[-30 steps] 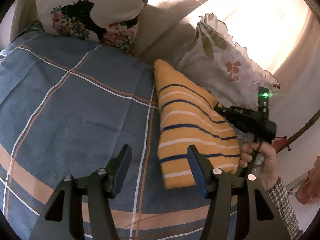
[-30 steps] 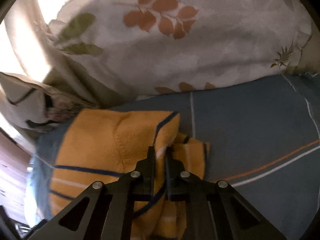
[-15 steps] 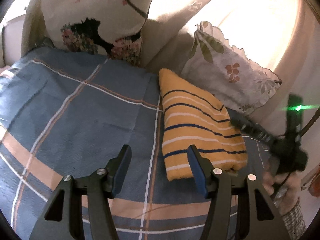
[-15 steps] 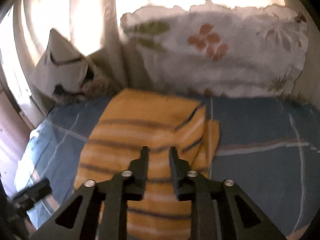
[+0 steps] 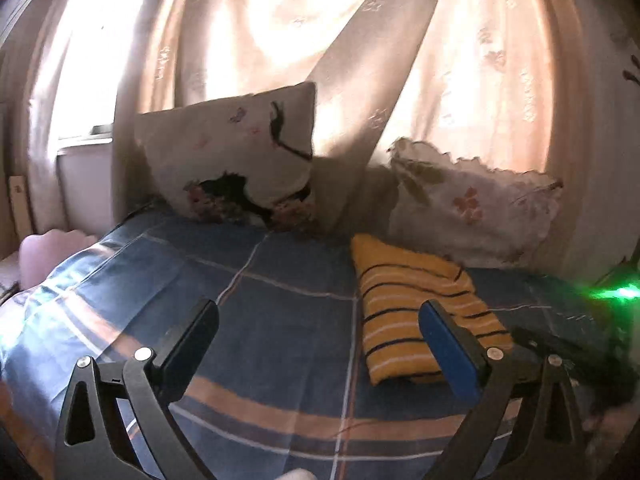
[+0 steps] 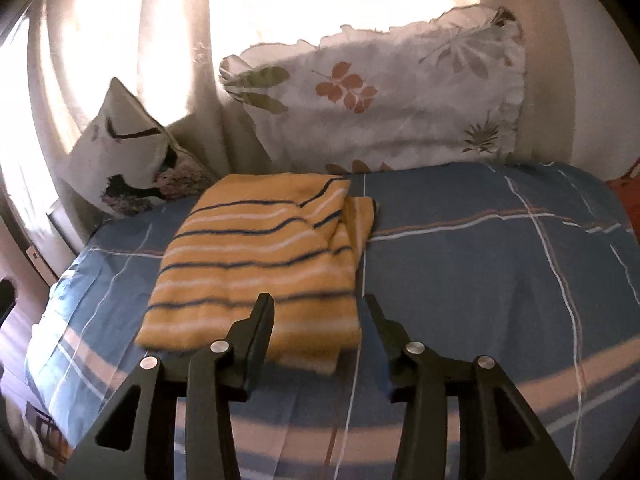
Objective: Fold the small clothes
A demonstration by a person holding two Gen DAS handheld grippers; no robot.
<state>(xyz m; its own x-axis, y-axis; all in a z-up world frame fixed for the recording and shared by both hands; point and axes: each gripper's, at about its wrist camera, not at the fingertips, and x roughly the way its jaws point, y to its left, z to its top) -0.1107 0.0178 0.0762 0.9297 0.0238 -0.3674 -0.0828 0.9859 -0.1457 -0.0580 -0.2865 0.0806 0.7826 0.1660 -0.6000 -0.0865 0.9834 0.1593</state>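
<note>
From my right wrist view, the folded garment [image 6: 260,256] lies flat on the bed [image 6: 500,280], left of centre, with its far edge near 2 pillows. The leaf-print pillow [image 6: 380,100] leans behind it and to the right, the other pillow [image 6: 128,152] behind it and to the left. Both stand against the curtain [image 6: 160,40]. In my left wrist view the garment [image 5: 416,312] sits toward the bed's right side.
</note>
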